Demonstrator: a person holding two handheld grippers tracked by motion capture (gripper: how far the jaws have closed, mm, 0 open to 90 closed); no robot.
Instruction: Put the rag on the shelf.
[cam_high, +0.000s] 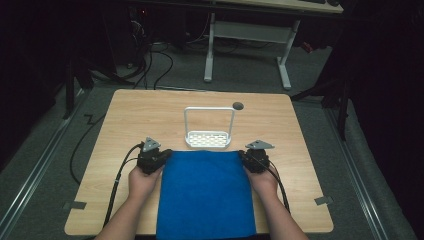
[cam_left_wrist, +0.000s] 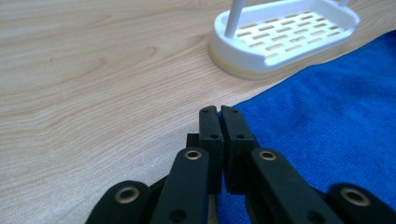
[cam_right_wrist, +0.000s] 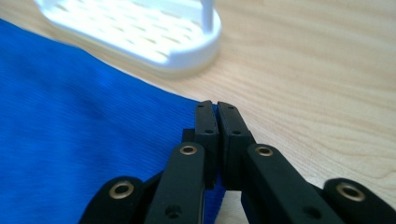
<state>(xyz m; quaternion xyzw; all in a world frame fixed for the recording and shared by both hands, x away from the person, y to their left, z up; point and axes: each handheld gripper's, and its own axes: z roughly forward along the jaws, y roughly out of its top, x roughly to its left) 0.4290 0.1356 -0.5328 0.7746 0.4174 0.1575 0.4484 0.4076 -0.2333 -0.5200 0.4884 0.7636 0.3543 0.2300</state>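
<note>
The blue rectangular terry cloth (cam_high: 206, 192) lies flat on the near half of the light wooden table (cam_high: 130, 115), its near end hanging over the table's near edge and its far edge running just short of the white perforated plastic tray with a tall wire loop handle (cam_high: 208, 139). In the left gripper view, the cloth (cam_left_wrist: 327, 135) has its far left corner at the gripper's tips, and the tray (cam_left_wrist: 280, 42) stands just beyond the cloth's far edge, close to it; whether they touch cannot be told. The left gripper (cam_left_wrist: 219, 110) has its two black jaws pressed together on that corner, with a sliver of blue showing between them. The right gripper (cam_right_wrist: 211, 104) likewise pinches the far right corner of the cloth (cam_right_wrist: 84, 130), jaws brought fully together with blue fabric in the narrow gap; the tray (cam_right_wrist: 154, 32) sits just past this corner. In the high view the left gripper (cam_high: 162, 156) and the right gripper (cam_high: 246, 156) flank the cloth's far corners, each held by a hand (cam_high: 142, 181). Bare tabletop lies open to the left and right of the cloth and beyond the tray, up to a small dark round hole (cam_high: 238, 106) near the far edge.
</note>
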